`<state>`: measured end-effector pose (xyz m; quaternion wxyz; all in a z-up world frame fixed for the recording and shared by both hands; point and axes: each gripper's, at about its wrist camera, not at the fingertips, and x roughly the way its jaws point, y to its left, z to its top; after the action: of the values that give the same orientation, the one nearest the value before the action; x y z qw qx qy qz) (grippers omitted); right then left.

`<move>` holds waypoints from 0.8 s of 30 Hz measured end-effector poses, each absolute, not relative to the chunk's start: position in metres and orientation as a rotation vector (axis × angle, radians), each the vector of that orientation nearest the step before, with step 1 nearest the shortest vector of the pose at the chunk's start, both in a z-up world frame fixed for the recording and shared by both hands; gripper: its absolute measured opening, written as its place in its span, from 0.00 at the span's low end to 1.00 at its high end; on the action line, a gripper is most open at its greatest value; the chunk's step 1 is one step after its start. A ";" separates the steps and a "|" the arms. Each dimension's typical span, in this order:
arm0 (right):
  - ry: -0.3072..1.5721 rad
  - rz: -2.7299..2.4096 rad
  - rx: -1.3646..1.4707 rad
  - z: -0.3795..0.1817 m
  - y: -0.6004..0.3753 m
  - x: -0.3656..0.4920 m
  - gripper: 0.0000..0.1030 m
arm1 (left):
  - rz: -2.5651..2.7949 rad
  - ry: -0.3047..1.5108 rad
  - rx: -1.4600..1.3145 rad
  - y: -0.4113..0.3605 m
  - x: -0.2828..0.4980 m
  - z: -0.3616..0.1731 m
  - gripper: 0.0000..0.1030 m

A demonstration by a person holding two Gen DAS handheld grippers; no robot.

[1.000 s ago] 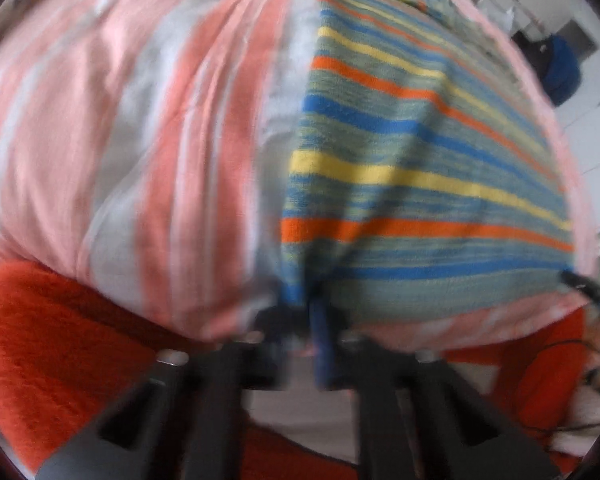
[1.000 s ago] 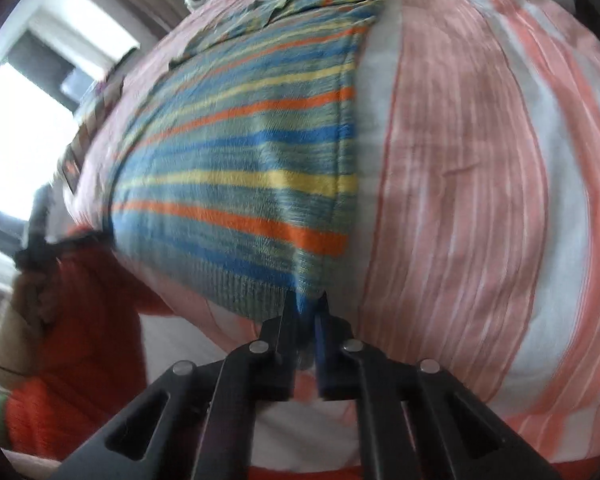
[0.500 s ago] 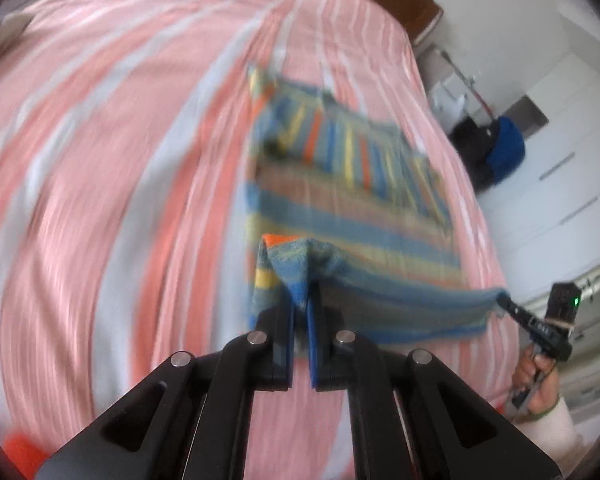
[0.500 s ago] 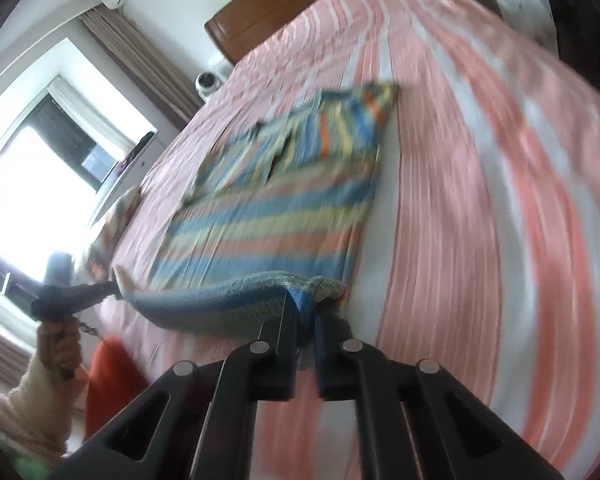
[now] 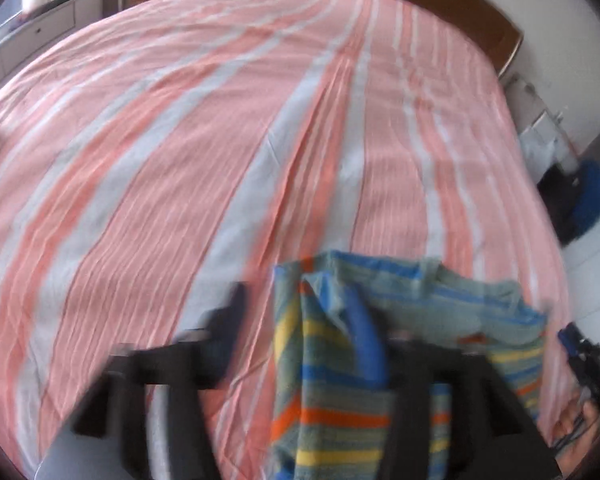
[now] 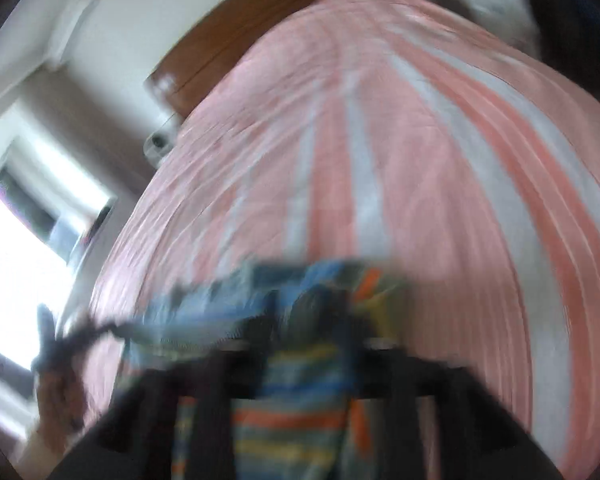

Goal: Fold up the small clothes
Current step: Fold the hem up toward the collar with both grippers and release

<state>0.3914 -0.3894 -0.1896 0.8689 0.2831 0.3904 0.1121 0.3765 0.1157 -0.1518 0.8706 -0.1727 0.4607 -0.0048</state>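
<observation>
Striped garment, seemingly between opening fingers

right view: motion-blurred throughout, edges smeared
right gripper: fingers blurred, jaws opening; cloth sits between them, pad contact unreadable
garment: stripes smeared, lower part cut by bottom edge; fold layers not separable
left gripper: fingers blurred, jaws opening; left finger clear of garment, right finger half lost against blue stripe
garment, left view: bottom cut by frame, part hidden behind right finger
hand: right of garment, mostly cut by lens rim
other gripper by it: small, blurred, state unreadable
hand, right view: left of garment, blurred, what it grips unclear
headboard: beyond garment, smeared
</observation>
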 end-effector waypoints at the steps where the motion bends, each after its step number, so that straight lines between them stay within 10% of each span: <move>1: 0.803 0.236 0.600 -0.189 -0.392 0.386 0.43 | -0.040 0.948 -0.380 0.124 0.365 -0.152 0.78; 12: 1.041 0.450 0.374 -0.214 -0.372 0.253 0.45 | -0.208 1.112 -0.208 0.105 0.258 -0.182 0.77; 15: 1.062 0.441 0.382 -0.230 -0.360 0.248 0.45 | -0.160 1.120 -0.173 0.089 0.263 -0.194 0.60; 18: 1.056 0.408 0.485 -0.241 -0.359 0.258 0.32 | -0.158 1.134 -0.217 0.087 0.266 -0.200 0.06; 19: 1.068 0.400 0.501 -0.244 -0.359 0.262 0.11 | -0.162 1.139 -0.244 0.091 0.264 -0.198 0.05; 24: 1.071 0.426 0.451 -0.215 -0.366 0.237 0.08 | -0.243 1.139 -0.255 0.107 0.242 -0.177 0.04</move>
<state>0.2368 -0.3658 -0.2151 0.8146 0.2113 0.5019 0.1997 0.2422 0.1068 -0.1767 0.8275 -0.1199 0.5365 -0.1143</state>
